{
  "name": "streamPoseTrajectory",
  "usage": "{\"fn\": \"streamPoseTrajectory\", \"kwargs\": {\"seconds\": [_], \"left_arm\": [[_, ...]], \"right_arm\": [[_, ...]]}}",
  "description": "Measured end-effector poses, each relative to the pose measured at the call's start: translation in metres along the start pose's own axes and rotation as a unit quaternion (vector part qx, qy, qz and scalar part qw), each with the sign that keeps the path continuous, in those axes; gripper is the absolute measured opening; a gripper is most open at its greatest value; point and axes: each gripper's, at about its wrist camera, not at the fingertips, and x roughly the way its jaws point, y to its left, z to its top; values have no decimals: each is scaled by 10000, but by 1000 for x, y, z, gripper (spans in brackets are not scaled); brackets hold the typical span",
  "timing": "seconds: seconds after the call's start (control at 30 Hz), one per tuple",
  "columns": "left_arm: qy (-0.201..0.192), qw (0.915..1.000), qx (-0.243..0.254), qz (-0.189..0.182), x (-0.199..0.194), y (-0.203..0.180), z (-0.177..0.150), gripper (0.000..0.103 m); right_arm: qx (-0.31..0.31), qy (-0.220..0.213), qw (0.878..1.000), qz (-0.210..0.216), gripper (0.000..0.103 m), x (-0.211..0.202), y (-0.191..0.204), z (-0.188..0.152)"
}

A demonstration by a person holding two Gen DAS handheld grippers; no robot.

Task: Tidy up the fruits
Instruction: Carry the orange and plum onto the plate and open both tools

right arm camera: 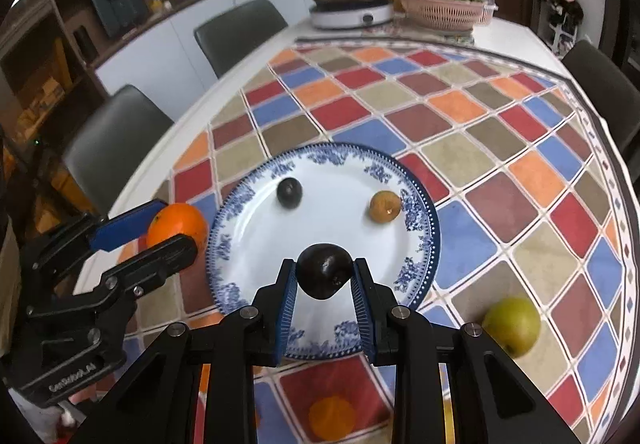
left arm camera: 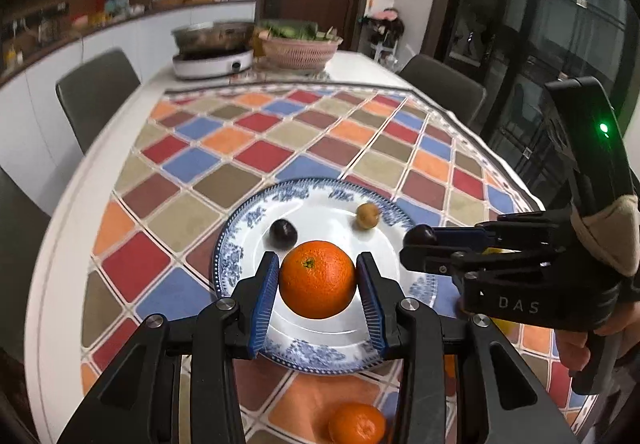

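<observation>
My left gripper [left arm camera: 317, 276] is shut on a big orange [left arm camera: 317, 279] and holds it above the near part of a blue-and-white plate [left arm camera: 320, 204]. On that plate lie a dark plum [left arm camera: 283, 232] and a small brownish fruit [left arm camera: 367, 216]. My right gripper [right arm camera: 324, 274] is shut on another dark plum [right arm camera: 325, 270] over the plate's [right arm camera: 332, 228] near side. The right wrist view shows the left gripper [right arm camera: 160, 232] with the orange [right arm camera: 178, 226] at the plate's left rim. The left wrist view shows the right gripper [left arm camera: 412, 244] with its plum [left arm camera: 419, 235] at the right rim.
A small orange [left arm camera: 357, 424] lies on the chequered tablecloth near the front edge. A green apple [right arm camera: 512, 325] sits right of the plate. At the table's far end stand a cooker with a pan [right arm camera: 350, 0] and a pink basket of greens [right arm camera: 442, 6]. Dark chairs [right arm camera: 240, 32] line the sides.
</observation>
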Motion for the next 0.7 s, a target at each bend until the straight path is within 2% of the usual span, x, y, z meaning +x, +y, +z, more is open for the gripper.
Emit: {"fn": "streamPoseTrajectory", "kwargs": {"seconds": [0.3,0.7], "left_arm": [[526,9984,-181,54,47,17,7,40],[963,9948,-278,205,87,28,7,40]], "right_arm": [[178,458,9987,-95,29,40,-14,17],[264,633,9975,-171,29,64,-20,21]]}}
